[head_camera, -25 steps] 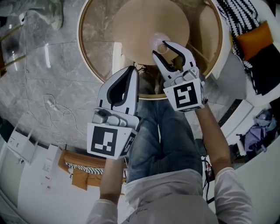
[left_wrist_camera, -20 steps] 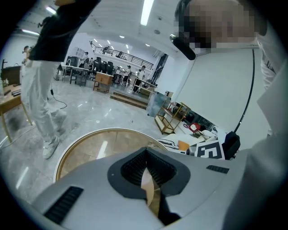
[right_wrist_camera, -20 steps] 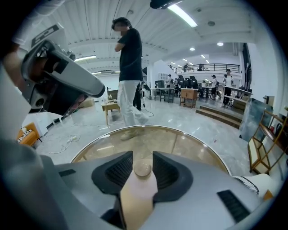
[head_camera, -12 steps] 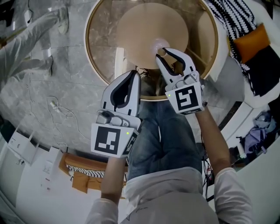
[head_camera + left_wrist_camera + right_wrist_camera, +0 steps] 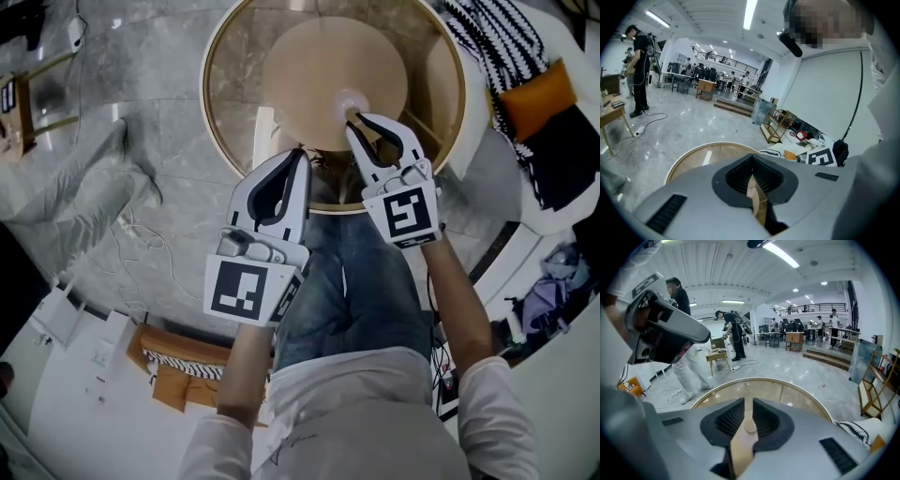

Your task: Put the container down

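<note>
The container, a small pale see-through thing, is sitting over the near part of the bench's round wooden centre, right at the tips of your right tongs. In the right gripper view its round top is showing in the slim gap between the jaws, so you're pinching it w/ the tongs nearly closed. Can't tell if its base is touching the wood yet. To do this well, I'd say be lowering straight down, keeping it upright, until the base is flat. Then be opening just enough to free it and backing off along the jaw line w/o nudging it, since it looks light. Your left tongs are hanging jaws together w/ nothing between, over the bench's near rim, apart from the container.
</note>
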`<state>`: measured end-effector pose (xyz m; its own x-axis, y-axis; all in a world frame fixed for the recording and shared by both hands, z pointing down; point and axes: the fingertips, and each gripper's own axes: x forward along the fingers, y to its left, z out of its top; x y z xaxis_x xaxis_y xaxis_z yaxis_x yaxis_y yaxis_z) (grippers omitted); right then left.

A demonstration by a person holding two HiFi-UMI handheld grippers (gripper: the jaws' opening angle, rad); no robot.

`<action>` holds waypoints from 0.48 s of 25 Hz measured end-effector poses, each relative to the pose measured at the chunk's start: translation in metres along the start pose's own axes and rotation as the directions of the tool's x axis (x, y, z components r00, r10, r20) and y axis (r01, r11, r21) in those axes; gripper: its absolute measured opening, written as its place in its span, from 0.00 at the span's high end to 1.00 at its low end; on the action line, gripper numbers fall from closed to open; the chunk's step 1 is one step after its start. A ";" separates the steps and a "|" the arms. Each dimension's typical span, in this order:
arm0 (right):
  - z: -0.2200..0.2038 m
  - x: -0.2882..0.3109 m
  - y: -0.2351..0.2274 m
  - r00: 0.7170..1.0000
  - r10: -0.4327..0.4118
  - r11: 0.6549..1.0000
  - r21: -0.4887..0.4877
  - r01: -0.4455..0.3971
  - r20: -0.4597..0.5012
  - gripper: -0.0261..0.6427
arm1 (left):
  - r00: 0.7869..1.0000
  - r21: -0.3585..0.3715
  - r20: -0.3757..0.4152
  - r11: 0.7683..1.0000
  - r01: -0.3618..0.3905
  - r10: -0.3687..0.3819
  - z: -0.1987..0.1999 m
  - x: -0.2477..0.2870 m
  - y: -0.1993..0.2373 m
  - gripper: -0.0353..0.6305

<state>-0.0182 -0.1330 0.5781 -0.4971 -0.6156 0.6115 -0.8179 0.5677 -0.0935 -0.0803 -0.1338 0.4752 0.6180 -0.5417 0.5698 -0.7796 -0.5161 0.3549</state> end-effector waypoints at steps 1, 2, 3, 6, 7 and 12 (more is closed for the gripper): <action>0.003 -0.003 0.000 1.000 0.000 1.000 0.004 0.000 0.001 0.87 | 1.000 0.001 0.001 1.000 0.001 -0.001 0.003 -0.001 -0.001 0.92; 0.006 -0.006 0.000 1.000 -0.001 1.000 0.007 0.001 0.001 0.87 | 1.000 0.002 0.003 1.000 0.002 -0.002 0.006 -0.003 -0.002 0.92; 0.008 -0.009 -0.001 1.000 -0.002 1.000 0.009 0.002 0.001 0.88 | 1.000 0.002 0.005 1.000 0.004 -0.004 0.009 -0.004 -0.004 0.92; 0.017 -0.019 -0.002 1.000 -0.008 1.000 0.020 0.008 0.004 0.88 | 1.000 0.005 0.012 1.000 0.010 -0.010 0.019 -0.009 -0.010 0.92; 0.021 -0.023 -0.003 1.000 -0.010 1.000 0.024 0.010 0.005 0.88 | 1.000 0.007 0.014 1.000 0.012 -0.012 0.023 -0.010 -0.013 0.92; 0.044 -0.041 -0.008 1.000 -0.021 0.999 0.039 0.020 0.019 0.90 | 1.000 0.012 0.027 1.000 0.014 -0.015 0.044 -0.018 -0.021 0.92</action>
<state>-0.0038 -0.1365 0.5188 -0.4857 -0.6375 0.5981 -0.8383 0.5337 -0.1119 -0.0708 -0.1426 0.4246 0.6318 -0.5516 0.5446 -0.7693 -0.5320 0.3537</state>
